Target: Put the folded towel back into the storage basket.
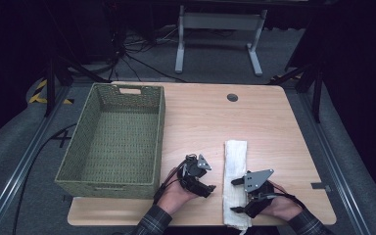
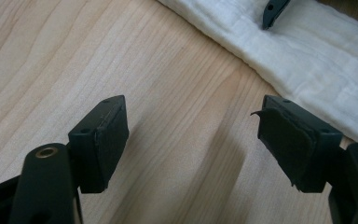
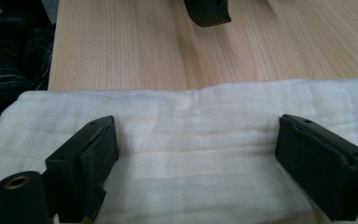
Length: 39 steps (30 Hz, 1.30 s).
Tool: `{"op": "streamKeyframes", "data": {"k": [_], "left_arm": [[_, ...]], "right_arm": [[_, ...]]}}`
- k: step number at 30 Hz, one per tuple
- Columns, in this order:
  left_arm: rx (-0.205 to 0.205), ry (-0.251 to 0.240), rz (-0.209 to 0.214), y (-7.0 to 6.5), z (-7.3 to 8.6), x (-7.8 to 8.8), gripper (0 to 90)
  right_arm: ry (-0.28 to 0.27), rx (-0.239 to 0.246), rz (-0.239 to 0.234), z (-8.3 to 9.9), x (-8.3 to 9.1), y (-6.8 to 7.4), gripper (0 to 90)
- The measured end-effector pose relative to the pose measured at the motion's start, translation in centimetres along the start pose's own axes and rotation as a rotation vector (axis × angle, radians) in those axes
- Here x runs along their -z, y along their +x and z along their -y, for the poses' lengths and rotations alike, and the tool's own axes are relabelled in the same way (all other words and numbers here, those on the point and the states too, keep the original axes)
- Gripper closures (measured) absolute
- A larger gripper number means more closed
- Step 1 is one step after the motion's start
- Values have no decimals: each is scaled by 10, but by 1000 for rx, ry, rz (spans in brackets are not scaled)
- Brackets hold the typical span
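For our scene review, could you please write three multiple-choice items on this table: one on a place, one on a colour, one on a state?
1. Where does the basket stand?
A. left part of the table
B. right part
C. on the floor

2. What colour is the cloth?
A. green
B. white
C. red

3. How do the right gripper's jaws stand?
A. shut on the cloth
B. shut, empty
C. open over the cloth

Answers: 1 A, the high view shows it at the left. 2 B, it is white in each view. 3 C, the right gripper view shows cloth between parted jaws.

You're in a lab-like recording room: black curtains, floor rails [image 1: 19,161] and cables [image 1: 142,61] beyond your left gripper [image 1: 196,176], bare wooden table [image 1: 200,112].
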State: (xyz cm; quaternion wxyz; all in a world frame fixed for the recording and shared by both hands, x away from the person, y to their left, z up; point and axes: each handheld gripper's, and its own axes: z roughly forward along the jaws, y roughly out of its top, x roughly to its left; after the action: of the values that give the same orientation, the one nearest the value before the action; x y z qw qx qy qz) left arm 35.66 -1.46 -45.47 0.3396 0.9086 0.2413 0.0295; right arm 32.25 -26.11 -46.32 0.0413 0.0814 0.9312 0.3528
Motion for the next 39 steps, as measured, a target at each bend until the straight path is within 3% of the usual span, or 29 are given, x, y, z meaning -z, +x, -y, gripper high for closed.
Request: {"op": "streamKeyframes", "data": {"k": [4, 6, 9, 10, 14, 19, 28, 34, 35, 39], "left_arm": [[-6, 0, 0, 0, 0, -1, 251], [-8, 1, -4, 0, 0, -1, 250], [-12, -1, 0, 0, -1, -2, 252], [1, -3, 0, -1, -1, -2, 252], [-20, -5, -1, -1, -4, -3, 252], [-28, -43, 1, 0, -14, -2, 252], [-65, -62, 19, 6, -43, -7, 244], [-85, -65, 57, 14, -65, -24, 243], [-98, -45, 60, 15, -69, -27, 240], [-126, -43, 72, 21, -84, -41, 234]], "right_arm": [[-1, 6, -11, 0, 2, 1, 237], [-6, 16, -25, 0, 4, 3, 332], [-14, 31, -53, 0, 6, 5, 541], [-14, 31, -53, 0, 6, 5, 541], [-29, 30, -118, 1, 7, 3, 765], [-29, 20, -140, 1, 7, 2, 788], [-32, 26, -169, -1, 11, 1, 793], [-36, 30, -177, -2, 13, 0, 793], [-36, 27, -179, -2, 13, 0, 792], [-36, 24, -184, -2, 13, -1, 792]]}}
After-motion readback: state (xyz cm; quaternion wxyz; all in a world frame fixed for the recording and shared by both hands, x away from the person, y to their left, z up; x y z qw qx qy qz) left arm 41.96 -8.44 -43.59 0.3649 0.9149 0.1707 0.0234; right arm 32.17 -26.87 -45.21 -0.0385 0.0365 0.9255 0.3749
